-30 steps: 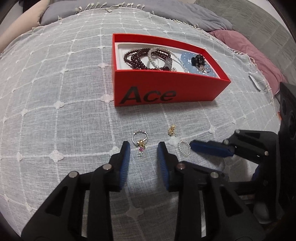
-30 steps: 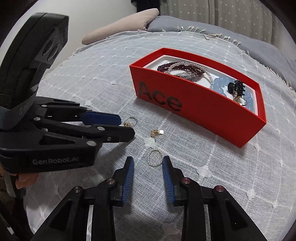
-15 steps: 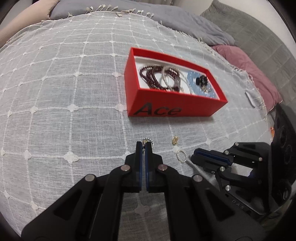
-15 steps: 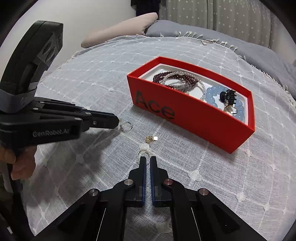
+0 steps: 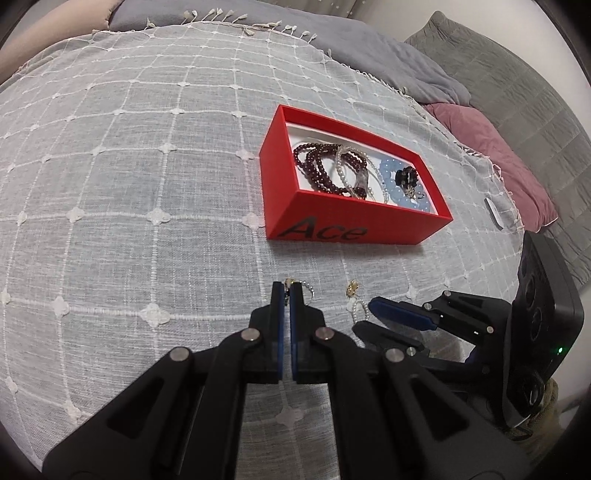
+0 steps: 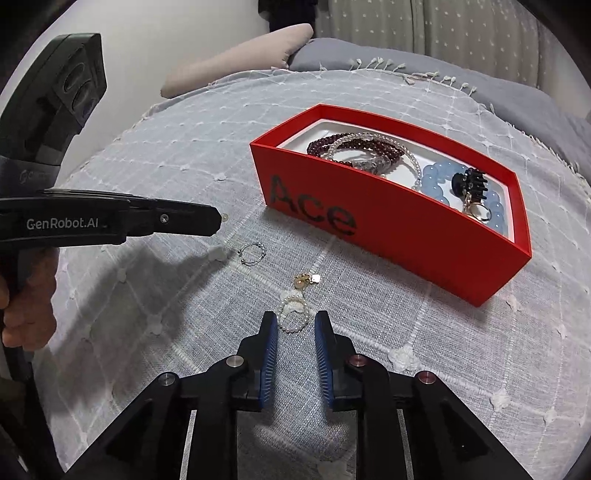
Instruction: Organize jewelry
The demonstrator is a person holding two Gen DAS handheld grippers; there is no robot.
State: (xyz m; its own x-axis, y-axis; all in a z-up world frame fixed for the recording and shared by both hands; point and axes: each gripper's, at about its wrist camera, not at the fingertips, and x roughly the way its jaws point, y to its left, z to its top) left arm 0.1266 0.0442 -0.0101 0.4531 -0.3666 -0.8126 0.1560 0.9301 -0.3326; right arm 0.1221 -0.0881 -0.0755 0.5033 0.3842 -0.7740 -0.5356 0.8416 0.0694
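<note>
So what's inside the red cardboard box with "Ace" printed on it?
The red box holds a dark garnet bead bracelet, a pearl strand, a pale blue bead bracelet, a black claw clip and a ring. The box floor beneath them is hidden.

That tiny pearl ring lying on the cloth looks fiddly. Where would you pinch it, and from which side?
Come from above and pinch one beaded side of the pearl ring. It lies flat on the cloth, so a jaw can drop inside the loop. The right gripper, jaws just reopened, already straddles its near edge without pressing on it.

Grey bed (image 5: 498, 92), white lattice throw (image 5: 129, 184), mauve pillow (image 5: 491, 147), curtains (image 6: 424, 26)
</note>
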